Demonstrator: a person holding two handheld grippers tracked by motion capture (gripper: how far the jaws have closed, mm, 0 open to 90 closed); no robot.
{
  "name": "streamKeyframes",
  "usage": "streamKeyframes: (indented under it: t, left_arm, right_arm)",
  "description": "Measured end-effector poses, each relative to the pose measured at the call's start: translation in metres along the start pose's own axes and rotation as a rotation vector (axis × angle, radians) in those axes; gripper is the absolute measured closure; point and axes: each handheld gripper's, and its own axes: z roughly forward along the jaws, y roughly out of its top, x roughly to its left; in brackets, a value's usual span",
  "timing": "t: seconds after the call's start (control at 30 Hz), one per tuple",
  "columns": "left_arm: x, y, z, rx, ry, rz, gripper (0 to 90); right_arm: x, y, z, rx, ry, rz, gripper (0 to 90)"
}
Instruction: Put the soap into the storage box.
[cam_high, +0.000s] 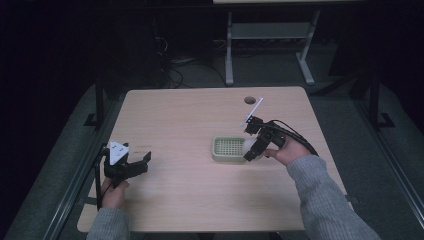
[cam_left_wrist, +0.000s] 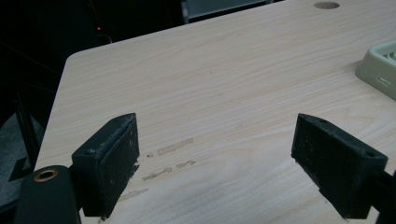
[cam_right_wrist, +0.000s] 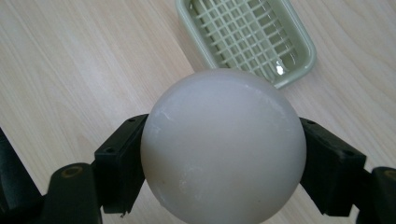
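The pale green plastic soap tray with a gridded floor (cam_high: 227, 148) sits on the right half of the bench, and its grid looks bare, nothing resting on the slats in the right gripper view (cam_right_wrist: 247, 37). Just beside its right end, the right tool (cam_high: 252, 150) pinches a smooth white ball (cam_right_wrist: 223, 144), one black jaw pressed against each side of it. The ball hangs above the wood, close to the tray's near corner and outside its rim; from above it shows as a pale spot (cam_high: 248, 146) against the tray's edge.

Over at the front left, the left tool (cam_high: 135, 167) is spread wide, holding nothing, its jaws well apart above bare wood (cam_left_wrist: 215, 154). A corner of the green tray peeks in at the far right of that view (cam_left_wrist: 380, 67).

The light wood-grain bench (cam_high: 190, 115) carries a few scuffed streaks near the left tool (cam_left_wrist: 173, 148) and a round cable hole (cam_high: 250, 100) toward its far edge. Beyond it the room is dark, with a grey-legged table frame (cam_high: 270, 45) and loose cables on the floor (cam_high: 172, 75).
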Motion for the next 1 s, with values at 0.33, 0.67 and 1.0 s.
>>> streamKeyframes:
  t: [0.33,0.67,1.0]
  left_arm:
    - [0.0,0.0,0.0,-0.008,0.002,-0.006,14.8]
    - [0.0,0.0,0.0,-0.007,0.002,-0.001,14.8]
    - [0.003,0.0,-0.001,-0.01,0.007,-0.008,14.8]
  right_arm:
    - [0.0,0.013,0.002,0.015,0.003,-0.012,23.8]
    - [0.0,0.025,0.002,0.018,0.001,-0.023,23.8]
    - [-0.004,0.038,0.005,0.037,0.006,-0.026,23.8]
